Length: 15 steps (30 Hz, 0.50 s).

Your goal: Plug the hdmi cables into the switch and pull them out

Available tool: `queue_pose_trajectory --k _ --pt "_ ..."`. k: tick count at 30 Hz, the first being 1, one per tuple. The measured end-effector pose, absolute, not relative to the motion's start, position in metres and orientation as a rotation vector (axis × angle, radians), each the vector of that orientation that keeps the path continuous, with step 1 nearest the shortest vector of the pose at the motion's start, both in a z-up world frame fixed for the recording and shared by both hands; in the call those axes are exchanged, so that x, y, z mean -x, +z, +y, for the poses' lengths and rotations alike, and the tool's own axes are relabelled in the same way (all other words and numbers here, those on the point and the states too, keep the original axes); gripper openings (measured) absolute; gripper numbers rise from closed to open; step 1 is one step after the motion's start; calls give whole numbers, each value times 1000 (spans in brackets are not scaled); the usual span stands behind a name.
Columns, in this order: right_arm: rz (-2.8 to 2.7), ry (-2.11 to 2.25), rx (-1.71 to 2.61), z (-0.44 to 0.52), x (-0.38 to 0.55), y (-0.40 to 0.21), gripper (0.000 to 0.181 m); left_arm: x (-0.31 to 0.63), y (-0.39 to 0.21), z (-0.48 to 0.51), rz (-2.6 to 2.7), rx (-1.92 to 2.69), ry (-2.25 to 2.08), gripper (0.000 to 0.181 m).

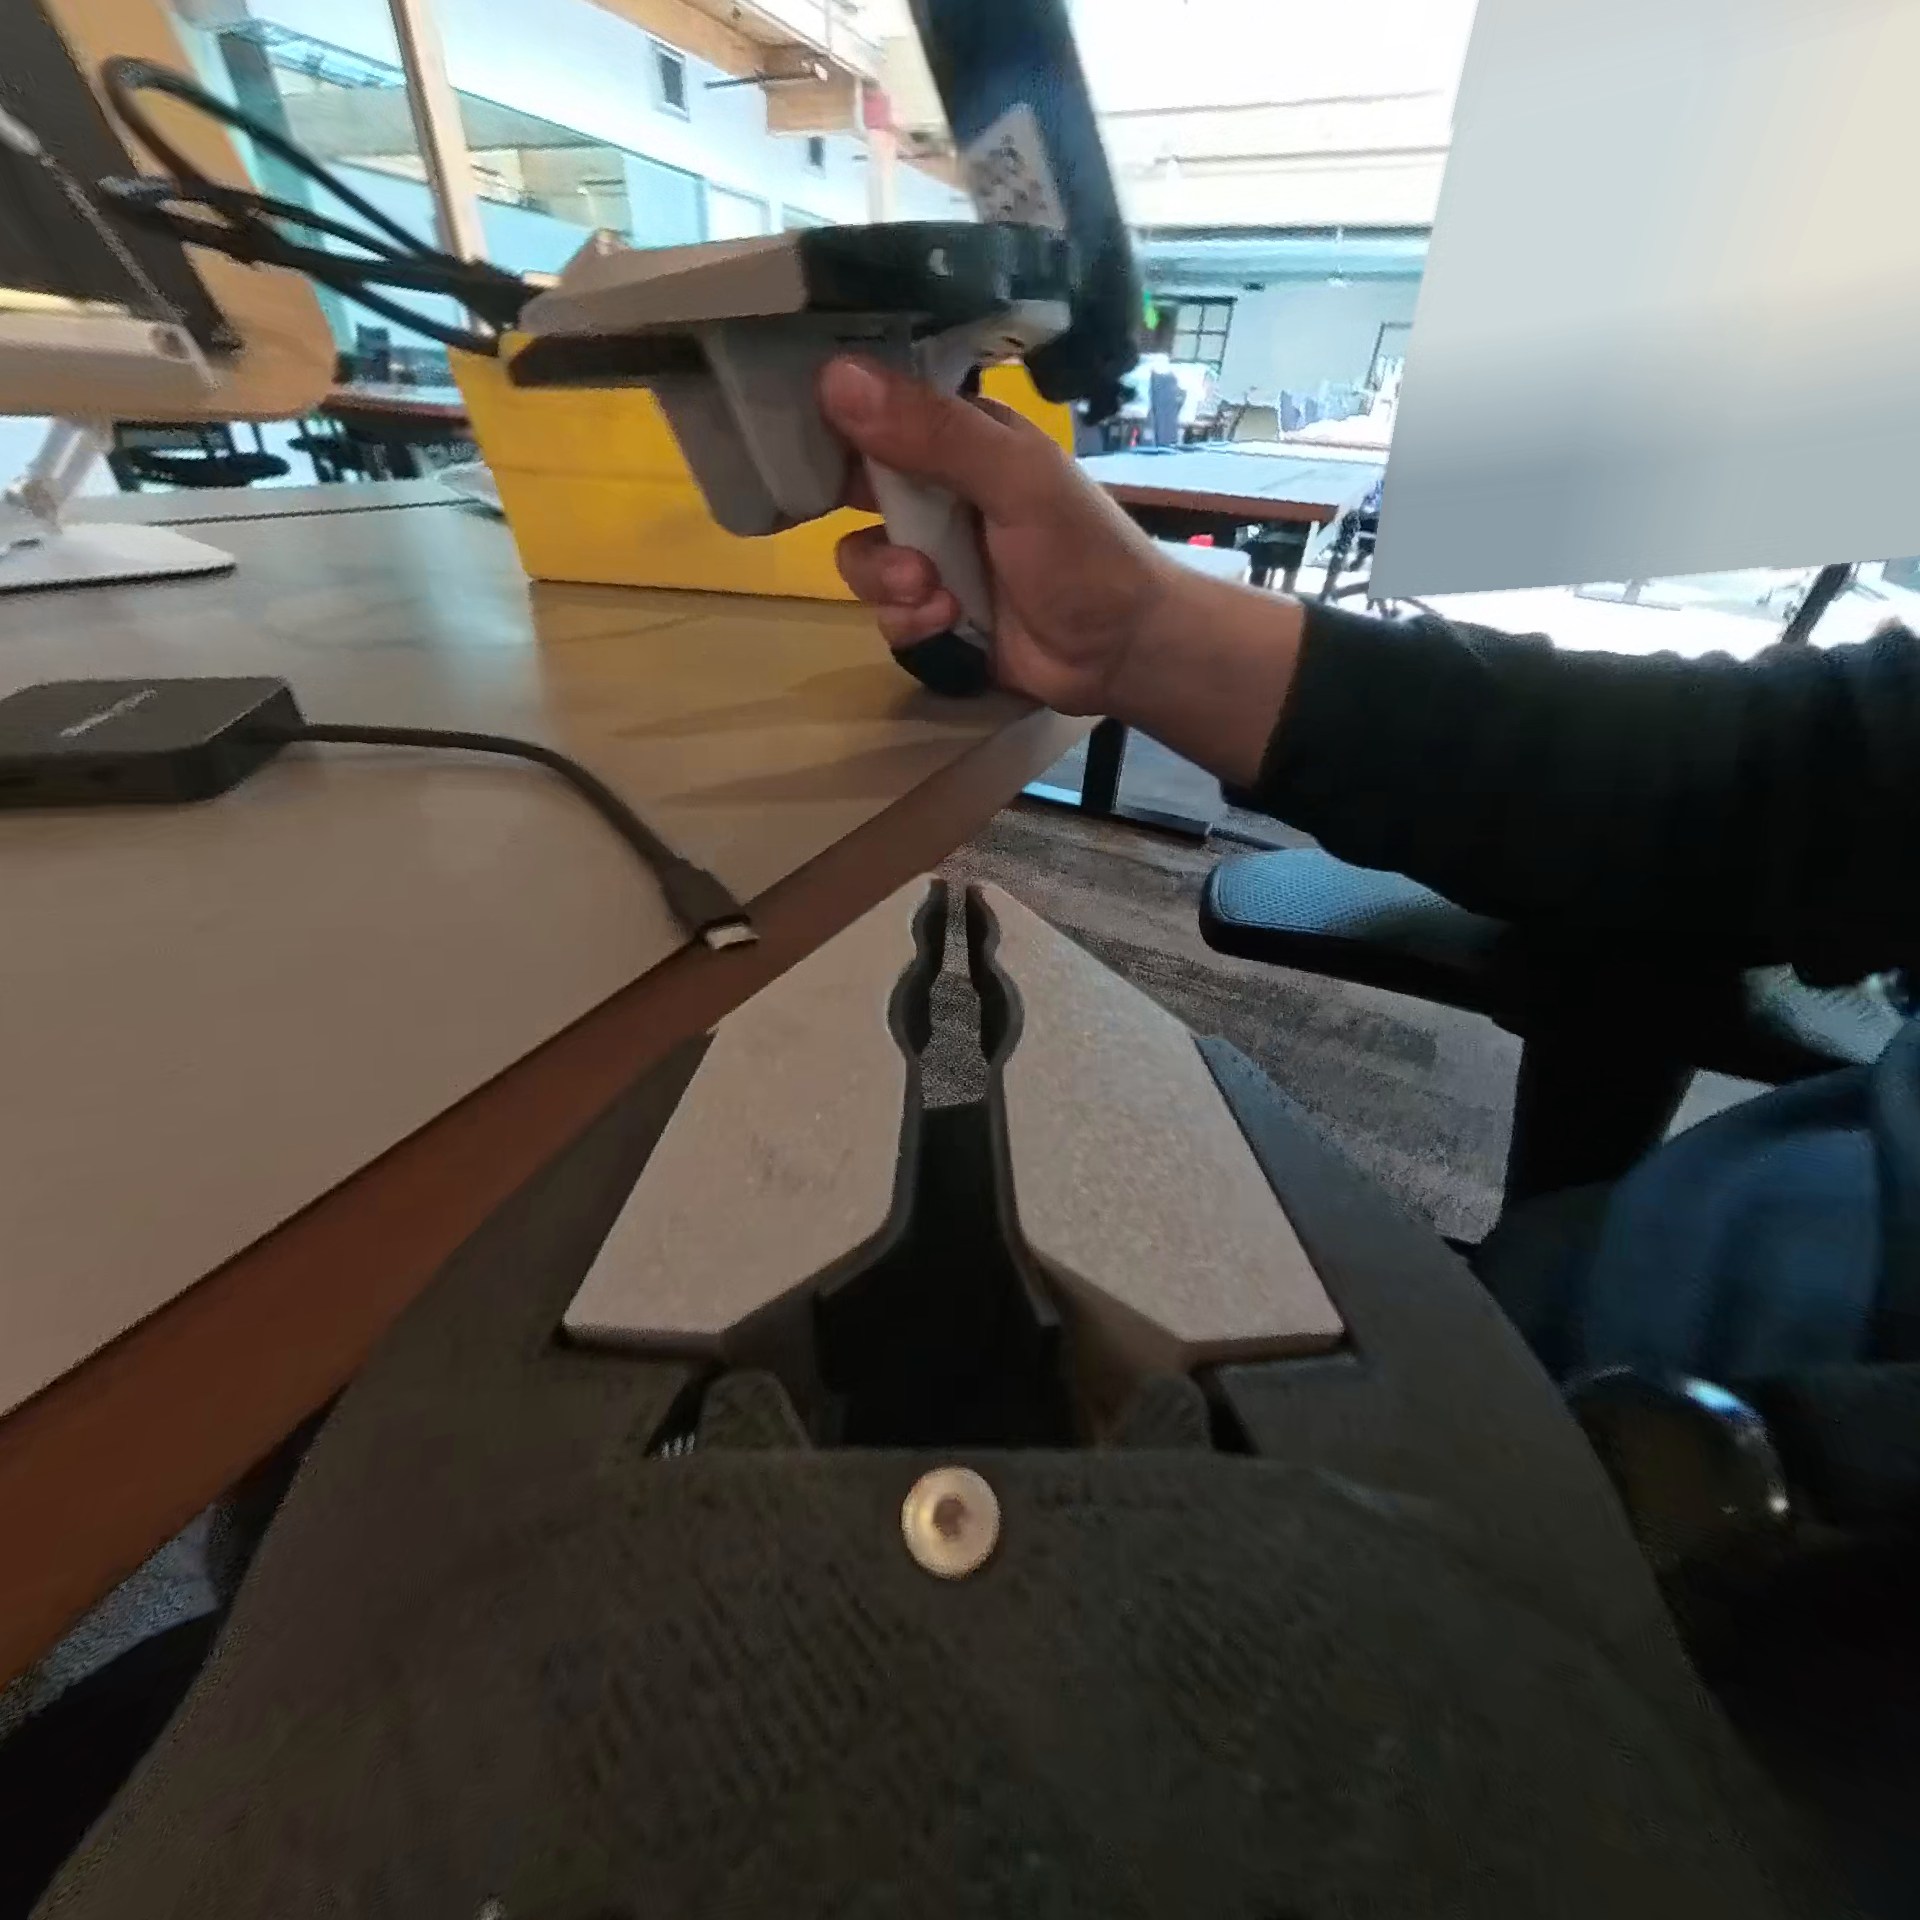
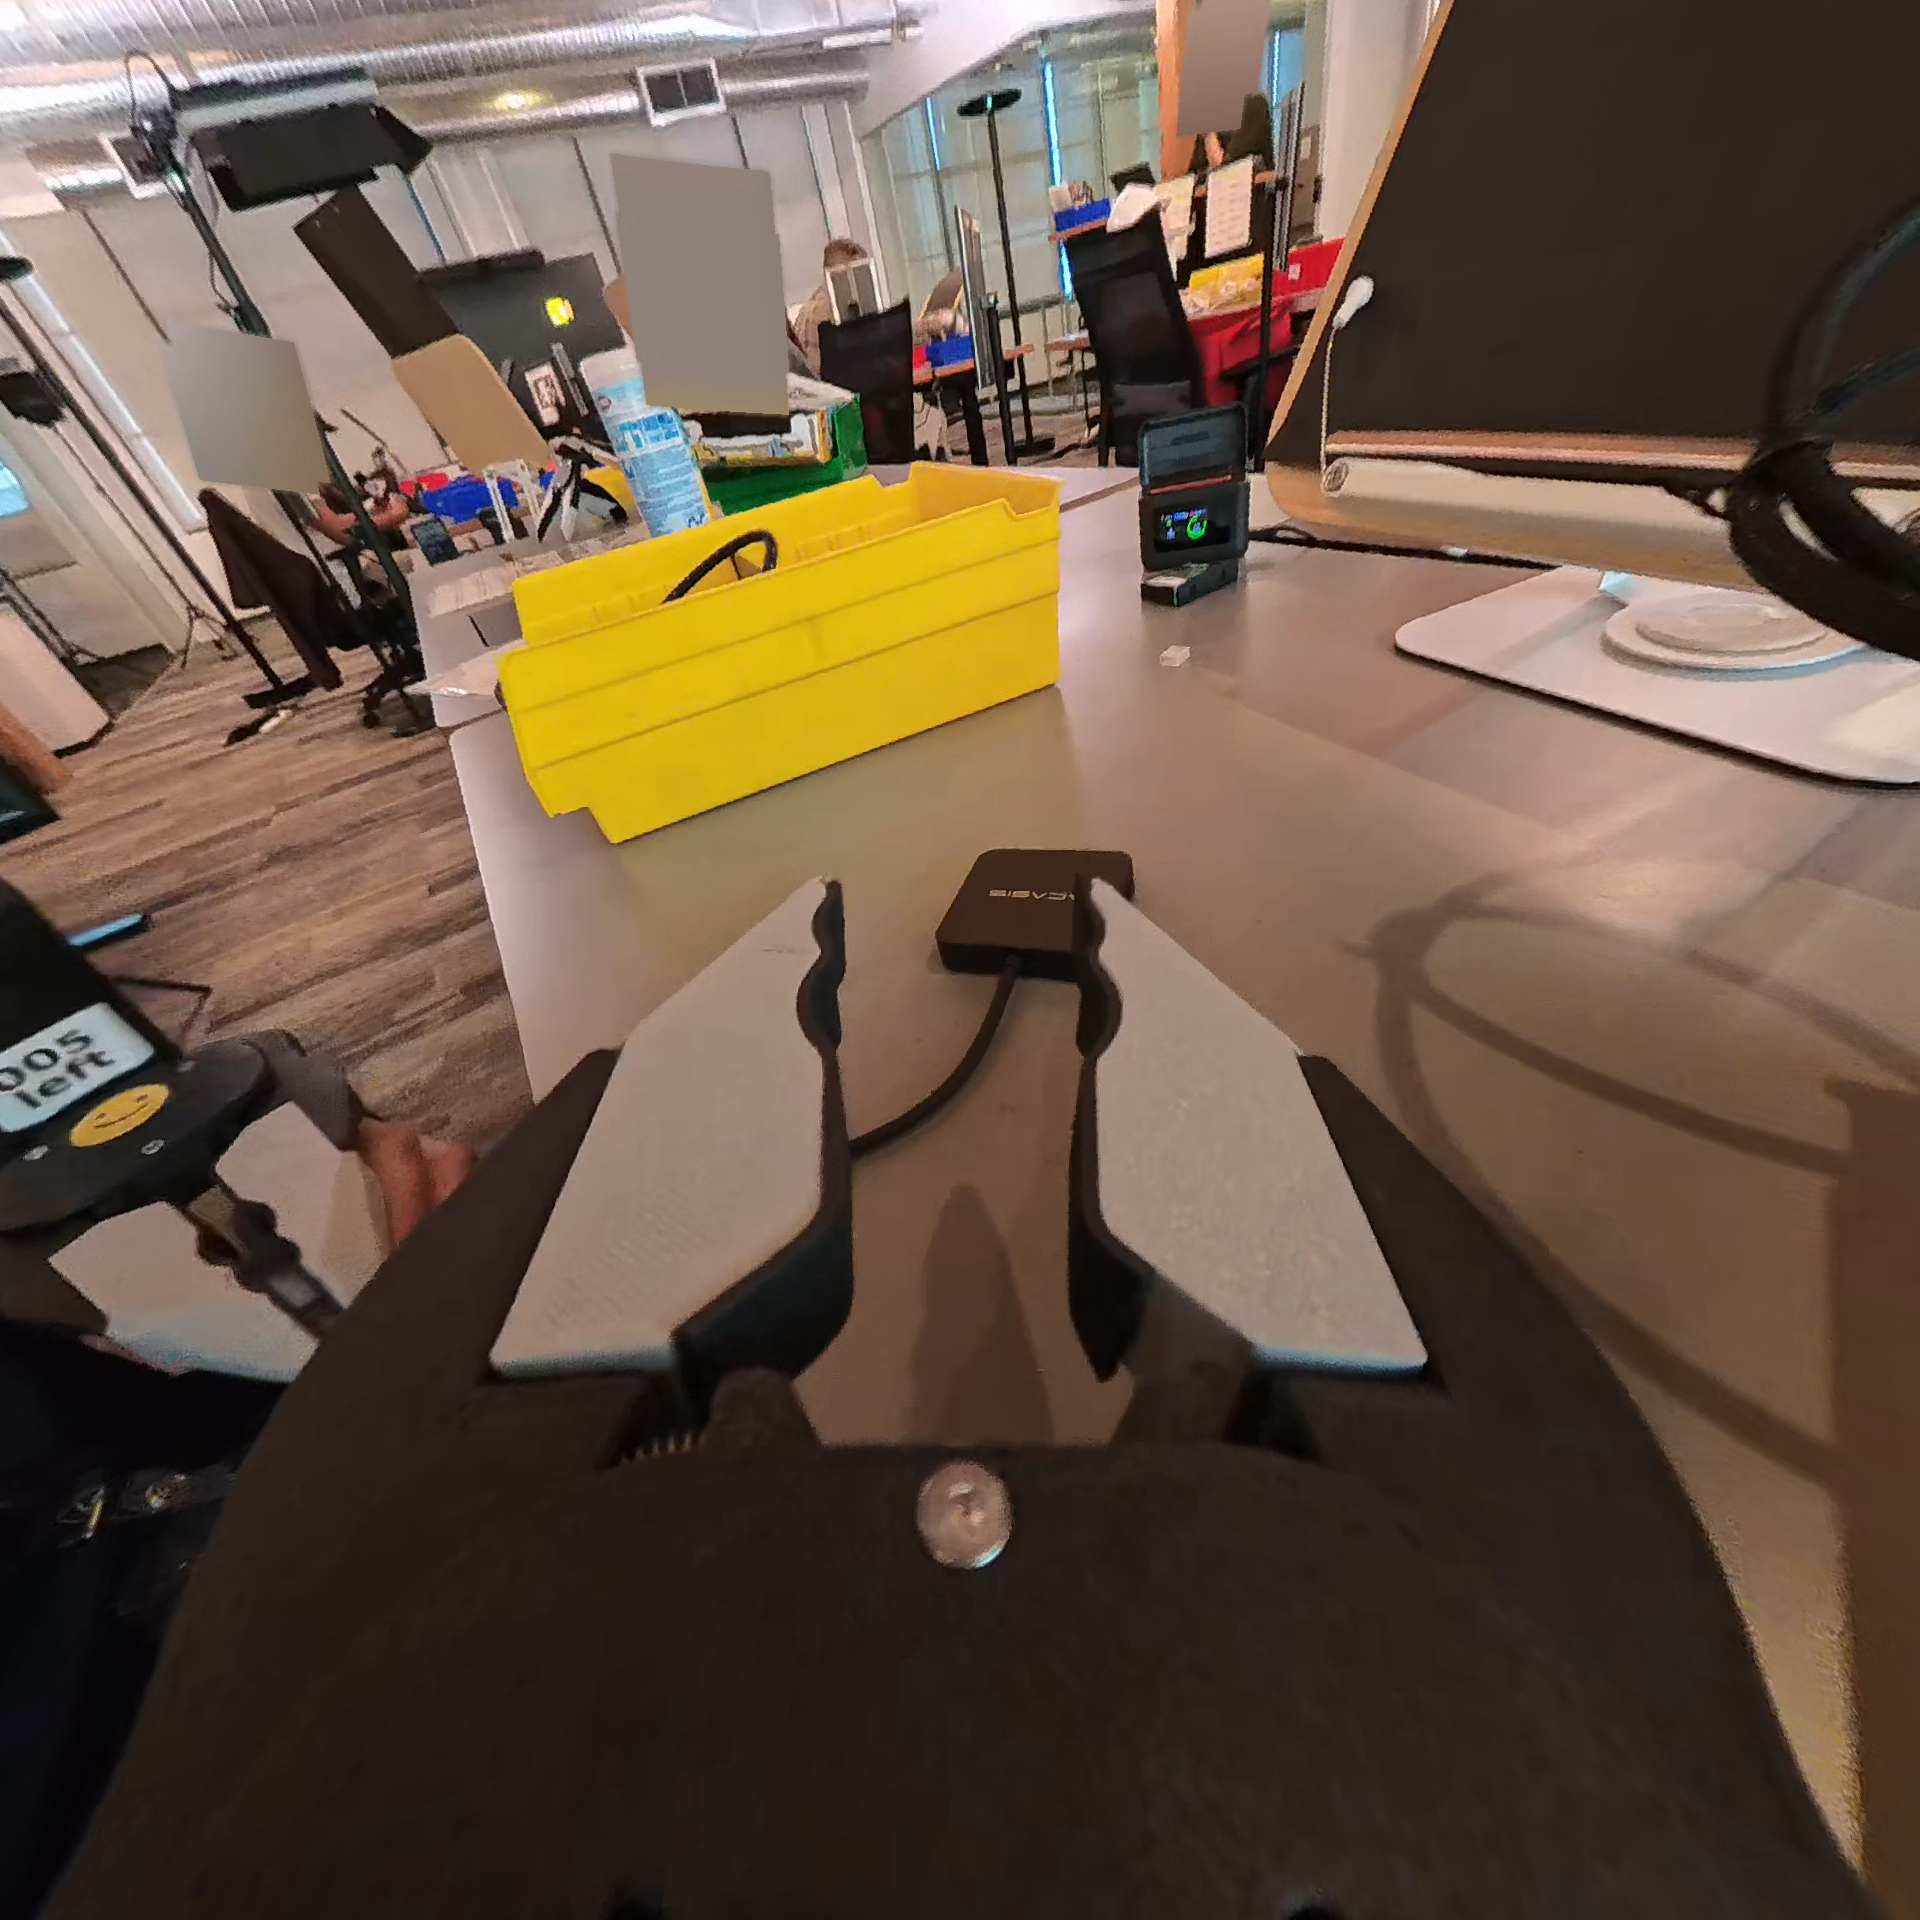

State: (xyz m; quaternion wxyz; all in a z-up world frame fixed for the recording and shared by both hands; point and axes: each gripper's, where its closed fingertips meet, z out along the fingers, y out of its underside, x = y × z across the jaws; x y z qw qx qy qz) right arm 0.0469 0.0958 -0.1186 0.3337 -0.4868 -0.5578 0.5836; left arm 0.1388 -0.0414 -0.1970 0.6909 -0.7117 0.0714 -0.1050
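The black switch box [image 2: 1023, 904] lies flat on the grey table [image 2: 1299, 935]. Its own thin black cable [image 2: 935, 1081] runs back to a loose plug [image 1: 727, 928] near the table's edge. My right gripper [image 2: 961, 914] is open and empty above the table, with the switch just beyond its fingertips. My left gripper [image 1: 958, 902] is shut and empty, off the table's edge and over the floor. The switch also shows in the left wrist view [image 1: 135, 732], at far left. The right gripper [image 1: 540, 332] shows there too, held in a hand above the table.
A yellow bin [image 2: 790, 644] with a black cable [image 2: 727, 561] in it stands behind the switch. A monitor [image 2: 1610, 260] on a white base [image 2: 1538, 675] stands at the right, with thick black cables [image 2: 1818, 520] hanging from it. A chair armrest [image 1: 1351, 914] is beside the table. There is about 20 cm between the tips of the two grippers. To the loose plug [image 1: 727, 928]: left tips about 4 cm, right tips about 15 cm.
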Motion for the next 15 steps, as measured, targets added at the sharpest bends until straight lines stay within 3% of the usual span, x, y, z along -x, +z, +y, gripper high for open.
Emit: queue_pose_trajectory --k 5,8,11,15 --pt "-1542 1497 1351 92 -38 -132 53 -153 -180 -49 170 1614 -272 10" --pt "-1511 1514 1345 95 -40 -129 54 -129 -133 -61 115 1616 -143 18" --pt "-1480 1536 1313 96 -43 -123 52 -58 -64 -88 -21 1608 102 21" --pt "-1506 1523 1311 93 -42 -125 51 77 -31 -121 -277 1818 368 49"
